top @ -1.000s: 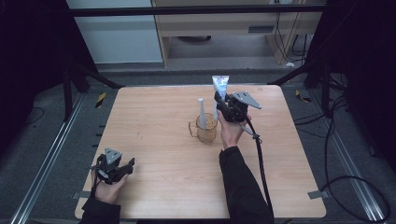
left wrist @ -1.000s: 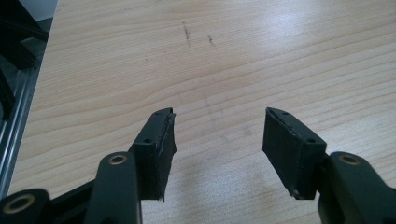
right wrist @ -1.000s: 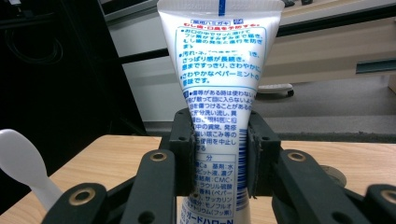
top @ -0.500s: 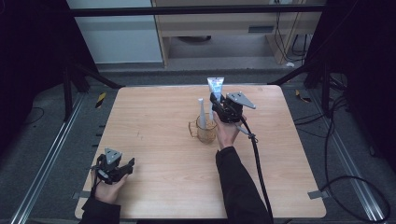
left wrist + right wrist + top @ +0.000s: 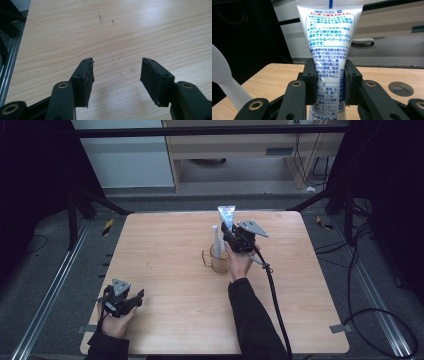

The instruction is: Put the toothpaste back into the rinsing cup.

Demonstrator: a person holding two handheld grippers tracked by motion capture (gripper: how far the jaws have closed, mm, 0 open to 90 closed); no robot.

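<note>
Your left gripper [image 5: 131, 298] sits at the near-left corner of the wooden table [image 5: 165, 245], well apart from the glass mug [image 5: 218, 260], jaws spread wide with nothing but bare wood between them. Your right gripper [image 5: 228, 232] is up over the mug's far rim, jaws clamped on the toothpaste tube [image 5: 329, 45] about mid-body. The tube stands upright, crimped end on top, Japanese print facing the right gripper's camera, just above the mug. A white toothbrush [image 5: 217, 240] stands in the mug, leaning just beside the tube.
</note>
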